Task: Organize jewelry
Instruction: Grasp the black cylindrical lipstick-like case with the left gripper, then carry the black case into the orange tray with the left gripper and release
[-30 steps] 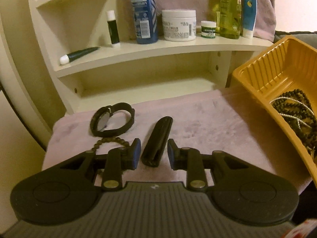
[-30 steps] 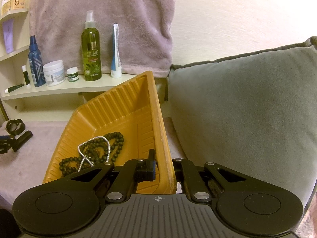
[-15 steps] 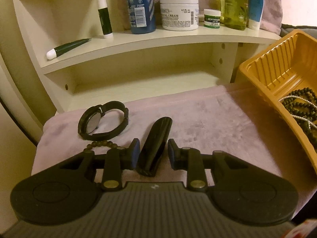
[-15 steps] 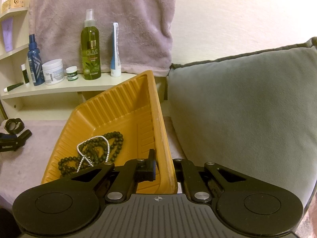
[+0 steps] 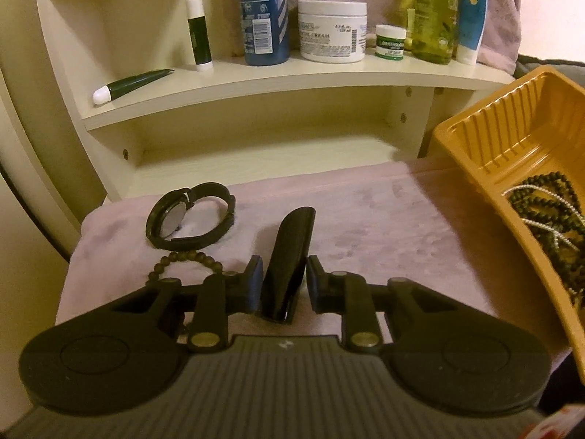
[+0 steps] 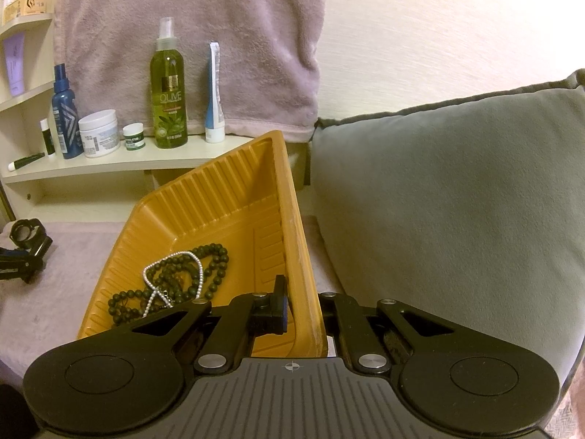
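Yellow tray with beads in it; black case between the left gripper's fingers.

The tray (image 6: 204,212) lies tilted on the mauve blanket (image 5: 384,219) and holds a dark bead necklace (image 6: 215,259) tangled with a silver chain (image 6: 172,259). The right gripper (image 6: 301,305) is clamped on the tray's near wall, one finger inside and one outside. The left gripper (image 5: 284,280) straddles the black case (image 5: 289,256), jaws close beside it; whether they grip it I cannot tell. A watch (image 5: 190,216) and a bead bracelet (image 5: 186,261) lie just left, outside the tray.
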### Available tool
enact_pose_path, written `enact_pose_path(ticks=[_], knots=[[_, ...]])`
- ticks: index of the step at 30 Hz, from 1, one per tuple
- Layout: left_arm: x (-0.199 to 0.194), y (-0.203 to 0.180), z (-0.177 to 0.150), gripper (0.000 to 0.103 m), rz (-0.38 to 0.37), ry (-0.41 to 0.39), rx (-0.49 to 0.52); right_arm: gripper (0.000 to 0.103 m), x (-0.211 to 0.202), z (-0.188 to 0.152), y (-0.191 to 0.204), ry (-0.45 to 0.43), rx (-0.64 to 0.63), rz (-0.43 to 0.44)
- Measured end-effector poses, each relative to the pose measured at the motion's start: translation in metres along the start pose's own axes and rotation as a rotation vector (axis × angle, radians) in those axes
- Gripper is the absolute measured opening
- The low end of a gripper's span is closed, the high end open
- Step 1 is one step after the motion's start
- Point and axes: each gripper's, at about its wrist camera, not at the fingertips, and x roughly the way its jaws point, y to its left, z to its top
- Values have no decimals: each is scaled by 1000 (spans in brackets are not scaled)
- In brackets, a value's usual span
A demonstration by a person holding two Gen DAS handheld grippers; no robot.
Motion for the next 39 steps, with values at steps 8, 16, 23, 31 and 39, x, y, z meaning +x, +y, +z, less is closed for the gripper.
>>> enact_pose_path(ticks=[8,16,23,31,39], knots=[[-18,-8,0,20,-47,-19,-20,6,0,1,2,-2,-2,0],[-34,-23,7,20,-88,-53,-10,6,0,1,2,-2,-2,1],[-47,-38,16,20,-136,-83,-3,6,-2,3,4,-4,0,2],[-63,-75,29,20,-288,-104,18,6,-2,3,4,-5,1,3],[-70,-117,32,20,-466,-73,33,6,-2,2,1,-6,10,8]])
